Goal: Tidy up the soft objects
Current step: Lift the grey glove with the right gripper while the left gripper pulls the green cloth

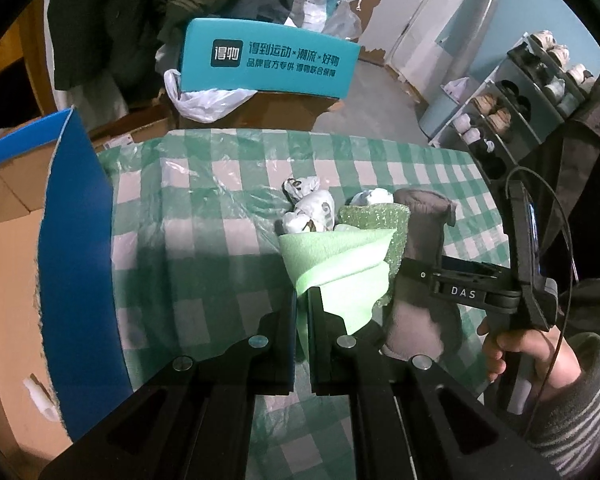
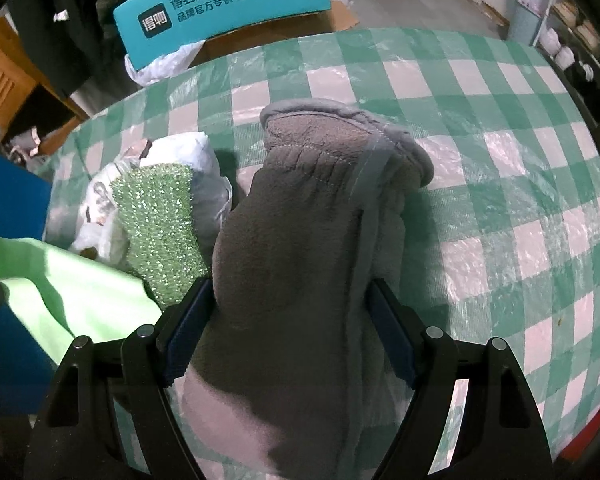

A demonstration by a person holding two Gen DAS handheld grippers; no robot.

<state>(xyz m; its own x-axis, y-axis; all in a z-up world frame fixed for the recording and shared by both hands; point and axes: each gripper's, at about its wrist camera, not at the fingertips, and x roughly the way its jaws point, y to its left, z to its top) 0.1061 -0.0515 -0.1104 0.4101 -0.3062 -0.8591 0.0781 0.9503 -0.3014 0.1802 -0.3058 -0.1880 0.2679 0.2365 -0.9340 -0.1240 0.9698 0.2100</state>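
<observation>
My left gripper point(image 1: 301, 312) is shut on a light green foam sheet point(image 1: 336, 264), held above the checked table. A glittery green sponge cloth point(image 1: 380, 220) hangs behind the foam; it also shows in the right wrist view point(image 2: 156, 220). My right gripper point(image 2: 290, 320) is shut on a grey fleece cloth point(image 2: 308, 216), which stands up between its fingers; in the left wrist view the grey cloth point(image 1: 424, 224) sits just right of the foam. Crumpled white plastic bags point(image 1: 312, 208) lie on the table behind both.
An open cardboard box with a blue flap point(image 1: 76, 248) stands at the table's left. A teal box point(image 1: 268, 56) and a white plastic bag point(image 1: 204, 100) lie beyond the far edge. A shoe rack point(image 1: 520, 92) stands at right. The green-checked tablecloth point(image 2: 500, 160) stretches right.
</observation>
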